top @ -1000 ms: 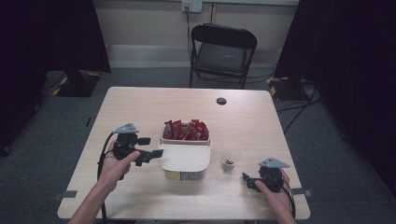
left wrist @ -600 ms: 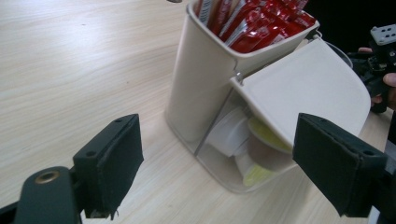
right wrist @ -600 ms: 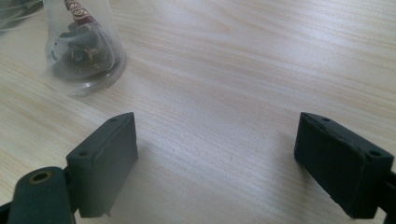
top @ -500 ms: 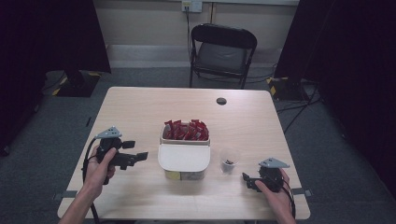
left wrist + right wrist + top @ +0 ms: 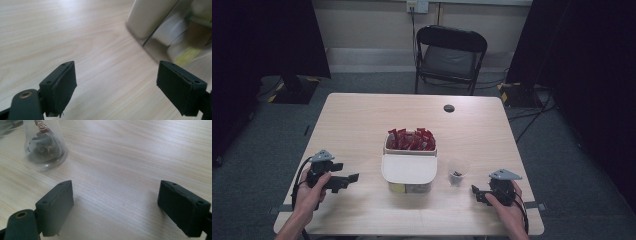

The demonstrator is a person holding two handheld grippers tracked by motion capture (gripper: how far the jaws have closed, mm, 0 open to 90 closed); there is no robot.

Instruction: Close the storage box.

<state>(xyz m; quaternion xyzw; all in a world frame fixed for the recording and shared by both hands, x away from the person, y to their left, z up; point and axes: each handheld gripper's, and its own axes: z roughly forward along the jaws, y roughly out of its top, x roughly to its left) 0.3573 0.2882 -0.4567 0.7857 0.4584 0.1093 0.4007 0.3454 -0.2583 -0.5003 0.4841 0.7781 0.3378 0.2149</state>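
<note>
Two grippers sit low at your near edge of the pale wooden table (image 5: 362, 120), both with jaws spread wide and nothing between them. Your left gripper (image 5: 346, 179) points across at the clear rectangular plastic container (image 5: 409, 160), which stands in the middle of the table, well apart from those jaws. Its white rounded lid (image 5: 408, 169) covers only the near half, probably so the red wrapped sweets (image 5: 410, 140) in the far, uncovered half stay within reach while the contents nearer you stay shut in. The container's long axis runs away from you, towards the black folding chair (image 5: 451, 57) beyond the table; the lidded end faces you. In the left gripper view its near corner looms ahead and to the right, with a yellow label showing through the wall.

Your right gripper (image 5: 477, 191) rests near the small clear plastic cup (image 5: 456, 173), which stands upright just beside the container with a few dark wrapped pieces at its bottom. It likely waits there as the receiving vessel.
</note>
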